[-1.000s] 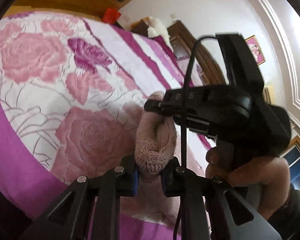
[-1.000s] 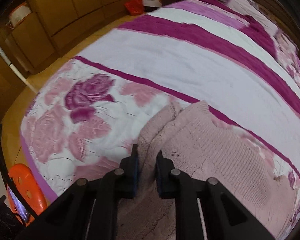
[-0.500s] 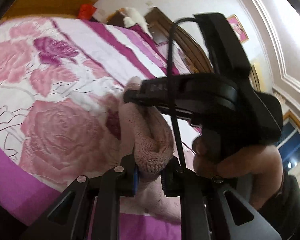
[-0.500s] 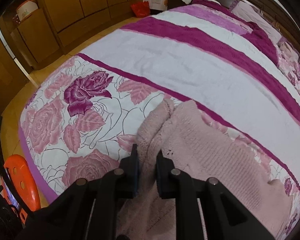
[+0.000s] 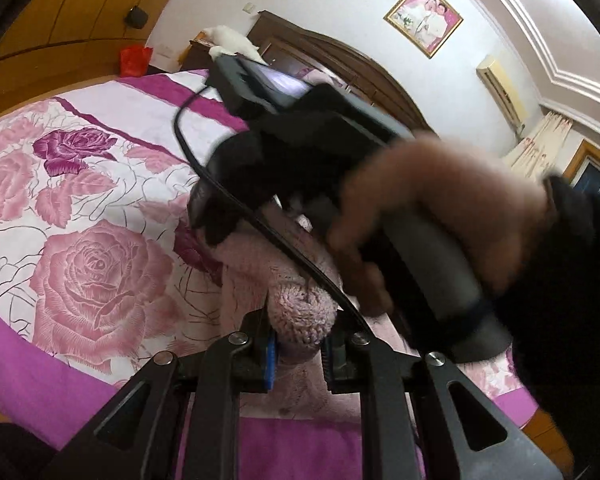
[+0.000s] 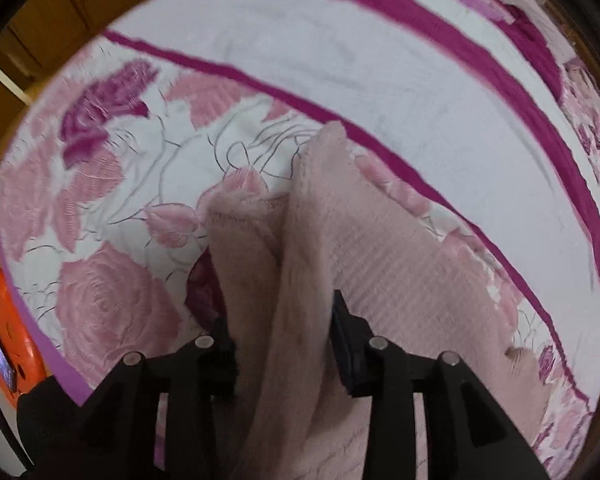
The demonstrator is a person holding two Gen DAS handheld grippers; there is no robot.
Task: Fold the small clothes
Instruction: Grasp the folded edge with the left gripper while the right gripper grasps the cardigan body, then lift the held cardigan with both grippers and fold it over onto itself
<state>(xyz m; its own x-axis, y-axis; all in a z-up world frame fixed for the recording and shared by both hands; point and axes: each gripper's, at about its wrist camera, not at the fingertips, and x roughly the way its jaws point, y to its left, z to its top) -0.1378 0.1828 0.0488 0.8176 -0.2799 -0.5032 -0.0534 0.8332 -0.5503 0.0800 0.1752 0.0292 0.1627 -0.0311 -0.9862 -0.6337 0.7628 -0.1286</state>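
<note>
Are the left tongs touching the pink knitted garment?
Touching. The left wrist view shows the left tongs clamped on a bunched fold of the pink knitted garment, both pads pressing into the knit with no gap.

Left gripper point(image 5: 299, 354) clamped; right gripper point(image 6: 285, 354) (pointing down) just opening.

The bed point(image 6: 340, 60) carries a quilted bedspread point(image 5: 80, 248) with big pink and purple roses near its foot, then wide white bands and magenta stripes toward the dark wooden headboard point(image 5: 340, 60). A pale pink knitted garment point(image 6: 400, 248) lies on the rose part of the bedspread, spread flat on one side. On the other side, its edge is lifted in a fold.
</note>
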